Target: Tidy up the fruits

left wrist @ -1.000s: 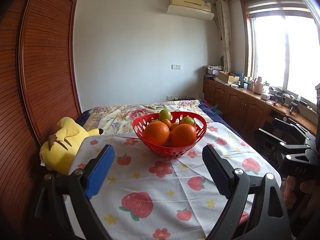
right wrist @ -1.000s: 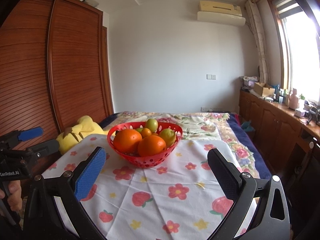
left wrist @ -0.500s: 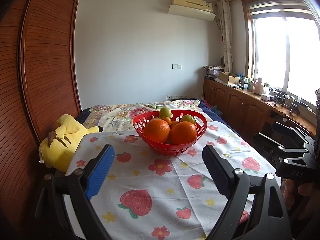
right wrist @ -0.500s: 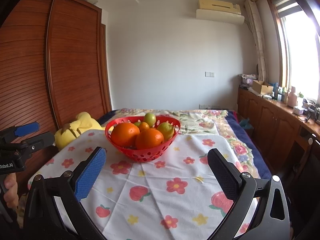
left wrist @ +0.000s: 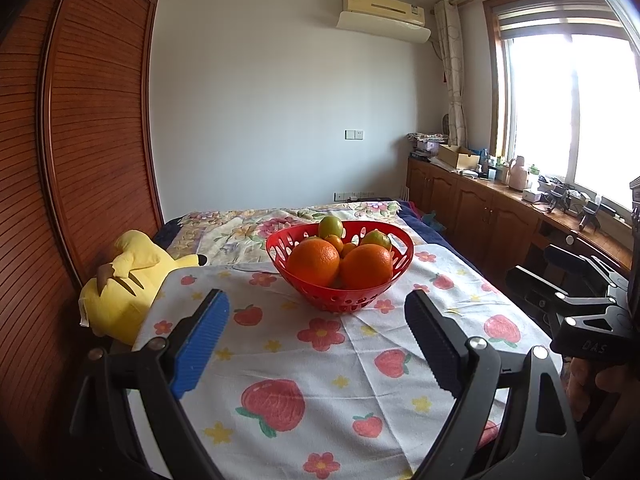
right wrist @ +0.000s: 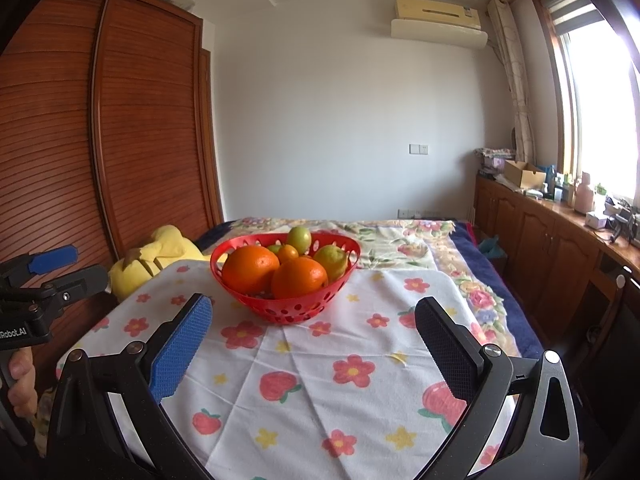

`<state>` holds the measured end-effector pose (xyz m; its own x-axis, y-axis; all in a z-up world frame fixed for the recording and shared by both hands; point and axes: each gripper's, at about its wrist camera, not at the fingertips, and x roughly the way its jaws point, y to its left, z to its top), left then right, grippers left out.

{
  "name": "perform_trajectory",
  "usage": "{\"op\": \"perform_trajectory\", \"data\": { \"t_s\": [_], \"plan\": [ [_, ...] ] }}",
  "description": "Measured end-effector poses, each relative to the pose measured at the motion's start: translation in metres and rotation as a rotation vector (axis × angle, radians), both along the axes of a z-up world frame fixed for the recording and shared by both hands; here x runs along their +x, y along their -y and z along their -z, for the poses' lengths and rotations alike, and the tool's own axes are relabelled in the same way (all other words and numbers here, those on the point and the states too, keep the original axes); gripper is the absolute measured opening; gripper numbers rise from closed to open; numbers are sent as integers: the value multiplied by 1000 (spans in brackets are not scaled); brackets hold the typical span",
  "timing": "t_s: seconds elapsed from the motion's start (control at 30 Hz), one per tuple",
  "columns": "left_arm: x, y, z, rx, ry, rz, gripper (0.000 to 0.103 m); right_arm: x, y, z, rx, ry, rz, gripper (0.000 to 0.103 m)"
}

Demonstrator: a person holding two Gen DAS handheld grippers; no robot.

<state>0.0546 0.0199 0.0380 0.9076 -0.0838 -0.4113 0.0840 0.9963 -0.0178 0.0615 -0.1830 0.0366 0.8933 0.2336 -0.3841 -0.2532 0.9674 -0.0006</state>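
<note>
A red perforated basket (left wrist: pixel 340 300) (right wrist: pixel 288 309) stands on a cloth printed with flowers and strawberries (left wrist: pixel 320 364) (right wrist: pixel 320 368). It holds two large oranges (left wrist: pixel 314 260) (right wrist: pixel 250 268), a small orange (left wrist: pixel 335 242) and green-yellow citrus fruits (left wrist: pixel 331 226) (right wrist: pixel 330 260). My left gripper (left wrist: pixel 317 296) is open, short of the basket, with nothing between its fingers. My right gripper (right wrist: pixel 314 302) is likewise open and empty, facing the basket from nearer the right. Each gripper shows at the edge of the other's view, with a hand under it.
A yellow plush toy (left wrist: pixel 124 284) (right wrist: pixel 160 256) lies at the cloth's left edge against a wooden slatted wardrobe (left wrist: pixel 80 160). A bed with a floral cover (right wrist: pixel 400 236) extends behind the basket. Wooden cabinets (right wrist: pixel 540 240) with clutter run under the window on the right.
</note>
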Motion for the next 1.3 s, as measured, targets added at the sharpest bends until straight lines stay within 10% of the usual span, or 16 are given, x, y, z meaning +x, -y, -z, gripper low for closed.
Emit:
{"op": "perform_trajectory", "data": {
  "t_s": [1.3],
  "plan": [
    [-6, 1, -5, 1, 12, 9, 90, -1, 1, 0, 1, 2, 2, 103]
  ]
}}
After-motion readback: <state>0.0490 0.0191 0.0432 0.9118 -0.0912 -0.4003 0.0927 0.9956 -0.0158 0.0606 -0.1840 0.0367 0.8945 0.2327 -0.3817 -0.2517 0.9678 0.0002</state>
